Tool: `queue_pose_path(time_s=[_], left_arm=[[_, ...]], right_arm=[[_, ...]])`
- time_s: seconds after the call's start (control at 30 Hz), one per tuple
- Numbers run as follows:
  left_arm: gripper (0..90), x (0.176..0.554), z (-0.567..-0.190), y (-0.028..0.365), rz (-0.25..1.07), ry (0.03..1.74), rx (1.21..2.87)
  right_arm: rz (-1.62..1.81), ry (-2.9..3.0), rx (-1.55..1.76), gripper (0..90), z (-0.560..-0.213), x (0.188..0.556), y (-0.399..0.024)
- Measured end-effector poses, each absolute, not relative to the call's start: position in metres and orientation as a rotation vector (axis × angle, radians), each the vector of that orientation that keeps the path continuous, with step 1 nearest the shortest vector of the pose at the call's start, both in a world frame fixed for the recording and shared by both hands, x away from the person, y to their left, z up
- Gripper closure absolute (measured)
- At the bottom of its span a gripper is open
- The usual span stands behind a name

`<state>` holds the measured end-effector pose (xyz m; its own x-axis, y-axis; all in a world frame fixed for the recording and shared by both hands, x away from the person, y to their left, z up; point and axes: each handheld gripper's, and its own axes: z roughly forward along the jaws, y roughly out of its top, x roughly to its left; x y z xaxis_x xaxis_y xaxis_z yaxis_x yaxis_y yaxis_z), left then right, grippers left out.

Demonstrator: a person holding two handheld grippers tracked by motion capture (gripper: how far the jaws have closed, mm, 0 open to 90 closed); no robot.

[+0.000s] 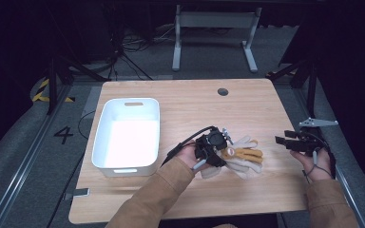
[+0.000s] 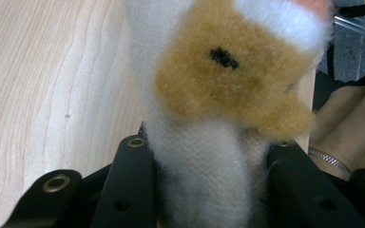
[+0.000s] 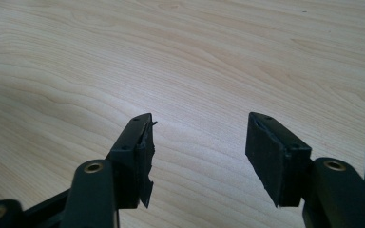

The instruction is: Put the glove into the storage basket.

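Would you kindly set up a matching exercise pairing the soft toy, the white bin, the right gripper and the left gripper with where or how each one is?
Things:
1. soft toy
2. white bin
3. right gripper
4. left gripper

States:
A. open, nothing between its fingers
B. on the table's left side
C. cream and tan, clamped between black fingers
D. shut on the toy

Pairs: 1-C, 2-B, 3-A, 4-D

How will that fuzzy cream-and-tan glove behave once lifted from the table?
Likely floppy: the glove is soft knit, its fingers sprawled limply. Probably light for its size and unlikely to slip, since the fuzzy fabric bunches between the left gripper pads. No roll or breakage risk apparent.
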<state>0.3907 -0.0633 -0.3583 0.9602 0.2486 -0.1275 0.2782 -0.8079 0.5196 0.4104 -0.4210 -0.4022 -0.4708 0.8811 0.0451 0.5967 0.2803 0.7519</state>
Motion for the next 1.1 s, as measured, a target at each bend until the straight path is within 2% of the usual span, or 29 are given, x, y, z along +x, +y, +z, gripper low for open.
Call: queue_pose_path(time_s=[0.4,0.57,0.7,0.9,1.1], left_arm=[[68.4,0.390,-0.341,-0.049,-0.002,0.440,2.555],[68.4,0.393,-0.336,-0.039,-0.001,0.551,2.560],[68.4,0.400,-0.330,-0.025,0.002,0.733,2.551],[67.9,0.406,-0.321,-0.014,0.050,0.860,2.508],[68.0,0.421,-0.317,-0.006,0.038,0.995,2.479]], right_arm=[[1.048,2.259,1.310,46.3,-0.405,0.430,-0.408],[1.062,2.270,1.308,47.9,-0.405,0.440,-0.402],[1.076,2.285,1.282,49.8,-0.407,0.451,-0.392],[1.070,2.311,1.274,51.5,-0.409,0.461,-0.383],[1.029,2.326,1.298,53.4,-0.409,0.463,-0.379]])
